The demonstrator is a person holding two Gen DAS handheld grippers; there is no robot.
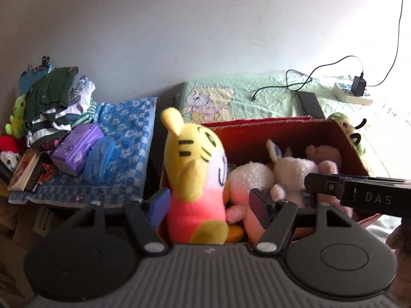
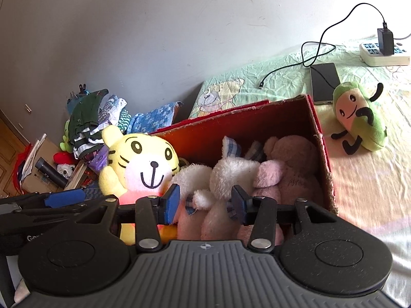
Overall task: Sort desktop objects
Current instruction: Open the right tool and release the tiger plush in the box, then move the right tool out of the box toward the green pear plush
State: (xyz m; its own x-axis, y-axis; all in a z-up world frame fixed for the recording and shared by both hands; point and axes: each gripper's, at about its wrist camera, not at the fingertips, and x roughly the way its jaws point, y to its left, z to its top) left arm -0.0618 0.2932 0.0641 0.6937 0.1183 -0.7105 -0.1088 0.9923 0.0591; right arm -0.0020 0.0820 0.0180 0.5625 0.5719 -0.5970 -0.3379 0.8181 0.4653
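Surface: green quilt (image 2: 282, 77), far right
Box (image 2: 318, 128): red, plush-packed
Left gripper (image 1: 210, 205): jaws spread around tiger plush (image 1: 195, 159)
Right gripper (image 2: 205, 202): jaws apart, empty

A pale grey wall (image 1: 179, 25) rose behind everything. A green quilted bedcover (image 2: 290, 77) printed with a cartoon bear spread across the bed. On it lay a white power strip (image 2: 384, 55) with a black charger (image 2: 384, 40) plugged in, its thin black cable (image 2: 318, 48) looping over to a dark flat device (image 2: 325, 83). To the left, a blue checked towel (image 1: 128, 138) covered a low surface, with a heap of clothes (image 1: 51, 102) piled at its far end against the wall.
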